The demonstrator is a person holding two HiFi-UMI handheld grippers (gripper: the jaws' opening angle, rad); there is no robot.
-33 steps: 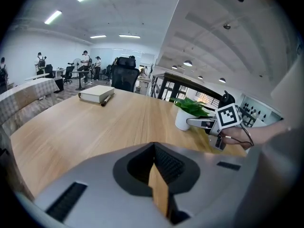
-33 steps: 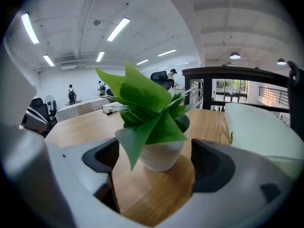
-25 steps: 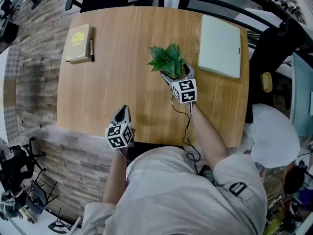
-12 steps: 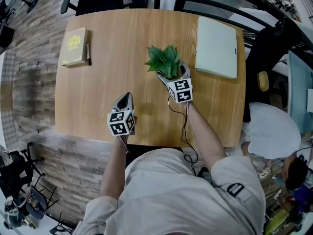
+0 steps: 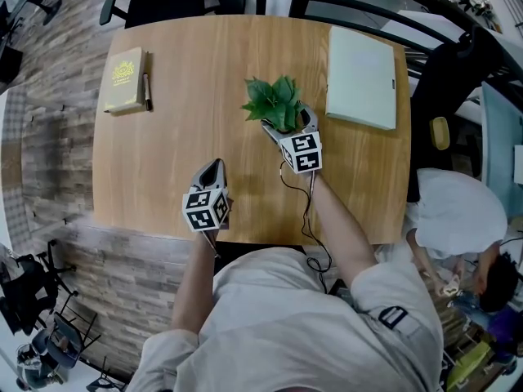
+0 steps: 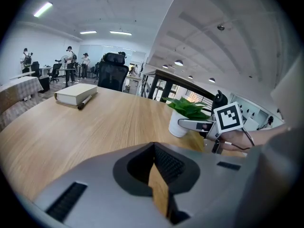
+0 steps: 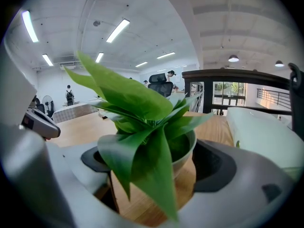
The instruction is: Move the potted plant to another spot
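Desk of pale wood is carrying a green folder at far right and a book at far left. Plant is sitting near the middle, right tongs gripping its white pot. Left tongs are hovering near the front edge, pressed together, holding nothing.

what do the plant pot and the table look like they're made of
pot: smooth, plain white with an even rim, so probably glazed ceramic, though moulded plastic would look the same here.
table: light wood grain with a matte finish; solid wood, veneer or laminate can't be told apart.
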